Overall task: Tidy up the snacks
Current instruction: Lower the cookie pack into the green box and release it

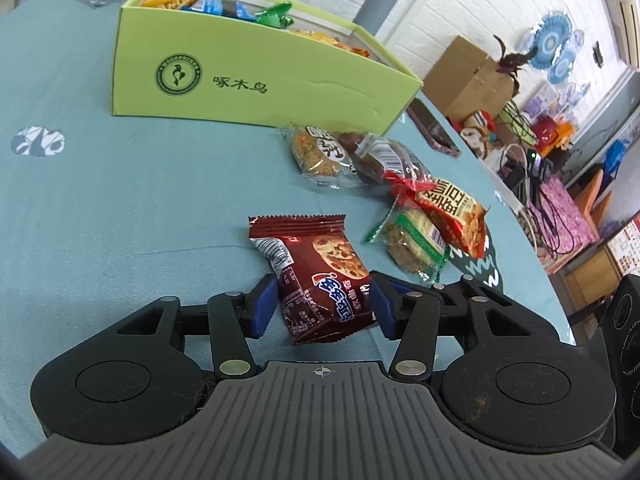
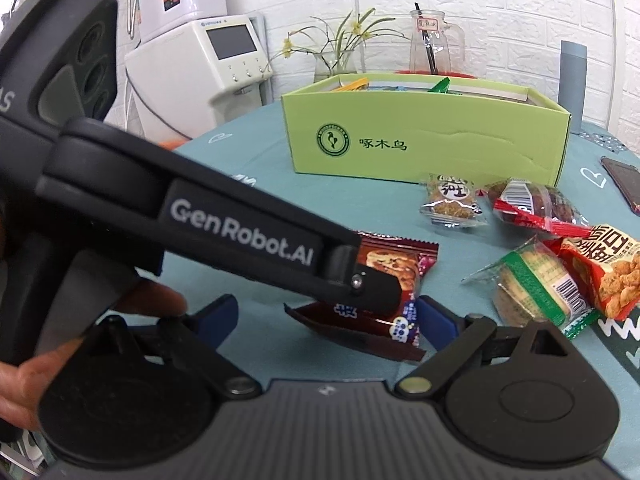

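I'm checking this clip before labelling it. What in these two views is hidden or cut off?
- Right wrist view: the left tool covers much of the brown cookie packet.
- Both views: the green box walls hide most of the snacks inside.
- Right wrist view: the phone and the red-and-yellow snack bag are cut by the right edge.
- Left wrist view: the right tool is only a dark sliver at the right edge.
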`<state>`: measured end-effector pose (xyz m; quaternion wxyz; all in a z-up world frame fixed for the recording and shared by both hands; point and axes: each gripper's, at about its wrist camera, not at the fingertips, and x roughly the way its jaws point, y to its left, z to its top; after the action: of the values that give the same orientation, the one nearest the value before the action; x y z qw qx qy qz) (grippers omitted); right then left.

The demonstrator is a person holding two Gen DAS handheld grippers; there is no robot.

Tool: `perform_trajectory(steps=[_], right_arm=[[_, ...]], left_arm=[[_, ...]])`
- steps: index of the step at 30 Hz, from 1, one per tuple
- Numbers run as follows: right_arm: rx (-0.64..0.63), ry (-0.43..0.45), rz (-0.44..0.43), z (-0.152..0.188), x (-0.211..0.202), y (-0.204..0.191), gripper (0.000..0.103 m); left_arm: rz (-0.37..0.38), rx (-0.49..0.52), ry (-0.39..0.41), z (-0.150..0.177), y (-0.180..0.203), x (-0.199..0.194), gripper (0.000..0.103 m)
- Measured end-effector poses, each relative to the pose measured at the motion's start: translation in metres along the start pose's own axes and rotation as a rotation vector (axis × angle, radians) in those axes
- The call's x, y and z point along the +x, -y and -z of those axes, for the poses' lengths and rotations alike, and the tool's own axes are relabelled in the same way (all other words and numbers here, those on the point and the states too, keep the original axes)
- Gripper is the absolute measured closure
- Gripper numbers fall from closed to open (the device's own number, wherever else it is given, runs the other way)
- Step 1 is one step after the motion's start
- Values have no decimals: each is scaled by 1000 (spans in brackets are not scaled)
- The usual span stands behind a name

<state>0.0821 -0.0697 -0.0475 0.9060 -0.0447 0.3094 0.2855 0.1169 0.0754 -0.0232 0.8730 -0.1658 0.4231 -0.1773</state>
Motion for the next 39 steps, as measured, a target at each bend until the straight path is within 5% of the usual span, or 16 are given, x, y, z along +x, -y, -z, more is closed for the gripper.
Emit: perform_trajectory(steps=[6, 11, 14, 18, 24, 29, 34, 39], right_arm=[[6, 2, 16, -3, 2, 3, 9], [21, -2, 30, -2, 4, 7, 19], [6, 10, 47, 0, 4, 7, 36], [-1, 47, 67, -8, -5, 5, 37], [-80, 201, 104, -67, -15, 17, 37], [-125, 268, 118, -130, 18, 42, 37], [-126, 222, 102, -168, 75, 70, 37], [-116, 111, 87, -167, 129, 80, 34]], left_arm=[[9, -35, 21, -4, -9, -4, 61], [12, -32, 15, -7, -7, 5, 61], [16, 9, 4, -6, -2, 10, 80], [23, 16, 39, -12, 5, 0, 82], [21, 101, 190, -70, 33, -25, 81], [-31, 163, 273, -141, 34, -14, 80], [-105, 160, 259, -191, 10, 27, 80], [-137, 127, 166, -199, -22, 78, 80]])
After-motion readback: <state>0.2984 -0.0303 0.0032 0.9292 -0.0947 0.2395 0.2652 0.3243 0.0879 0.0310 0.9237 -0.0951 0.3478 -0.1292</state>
